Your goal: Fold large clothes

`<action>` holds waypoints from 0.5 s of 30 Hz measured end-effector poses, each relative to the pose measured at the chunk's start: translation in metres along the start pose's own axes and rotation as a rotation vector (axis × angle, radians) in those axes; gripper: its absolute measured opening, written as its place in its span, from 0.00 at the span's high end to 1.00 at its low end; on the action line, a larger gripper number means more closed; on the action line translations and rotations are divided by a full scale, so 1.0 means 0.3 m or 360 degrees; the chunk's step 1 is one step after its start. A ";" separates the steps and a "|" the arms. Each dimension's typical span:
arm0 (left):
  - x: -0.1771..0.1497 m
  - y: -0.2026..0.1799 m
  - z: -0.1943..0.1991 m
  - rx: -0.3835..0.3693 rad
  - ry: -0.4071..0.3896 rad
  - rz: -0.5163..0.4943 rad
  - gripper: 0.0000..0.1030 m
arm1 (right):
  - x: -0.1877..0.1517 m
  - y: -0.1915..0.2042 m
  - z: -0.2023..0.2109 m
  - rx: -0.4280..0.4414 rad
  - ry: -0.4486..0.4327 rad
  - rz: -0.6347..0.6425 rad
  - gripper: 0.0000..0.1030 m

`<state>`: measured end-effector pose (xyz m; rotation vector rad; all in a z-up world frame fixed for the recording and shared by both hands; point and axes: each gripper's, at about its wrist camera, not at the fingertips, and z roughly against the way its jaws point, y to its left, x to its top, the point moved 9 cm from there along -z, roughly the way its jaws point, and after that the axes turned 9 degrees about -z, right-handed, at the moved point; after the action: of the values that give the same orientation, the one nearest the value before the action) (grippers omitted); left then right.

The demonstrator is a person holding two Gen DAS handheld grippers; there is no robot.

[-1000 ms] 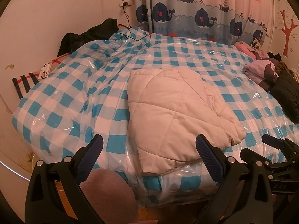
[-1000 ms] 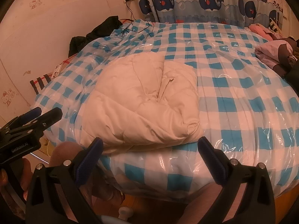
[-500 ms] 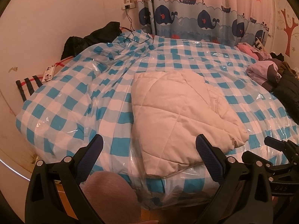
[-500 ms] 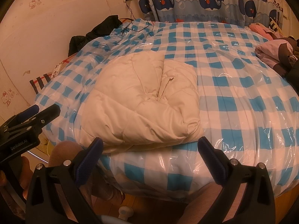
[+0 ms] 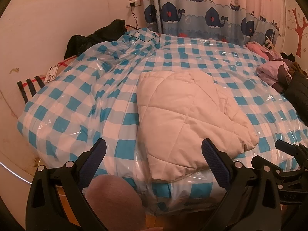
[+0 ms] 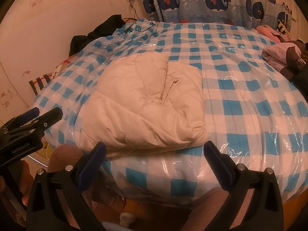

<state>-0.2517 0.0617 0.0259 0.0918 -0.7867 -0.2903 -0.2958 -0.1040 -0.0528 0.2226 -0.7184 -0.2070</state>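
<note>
The cream quilted padded garment [image 5: 188, 115] lies folded into a thick bundle on the blue-and-white checked bed under clear plastic sheeting [image 5: 77, 104], close to the near edge, and both claws hang just short of that edge, off the bed and apart from the cloth. It sits straight ahead of the left claw [image 5: 154, 163] and slightly to its right; from the right claw [image 6: 154, 161] it lies ahead and to the left, so the bundle falls between the two, with its near hem about equally close to each. Its long axis runs away from the claws, from the near edge toward the whale-print curtain [image 5: 211, 17]. Both claws are released, jaws spread wide with nothing between them. The garment looks puffy and soft, stitched in diamond lines, with one smooth flat panel on the left and a rumpled, rolled fold on the right where a corner droops toward the bed edge. Judging by its compact shape, the folding seems largely done.
</note>
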 end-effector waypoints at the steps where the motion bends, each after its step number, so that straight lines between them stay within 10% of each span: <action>1: 0.000 -0.002 0.003 0.0000 -0.0001 0.0000 0.08 | -0.002 0.001 0.000 -0.0001 -0.0001 0.0001 0.05; 15: -0.010 -0.007 0.001 0.0017 -0.0003 -0.0003 0.08 | -0.014 0.007 0.005 0.0001 0.0001 0.0052 0.05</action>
<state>-0.2543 0.0605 0.0236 0.1022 -0.7902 -0.2880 -0.2996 -0.1010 -0.0538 0.2115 -0.7207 -0.1758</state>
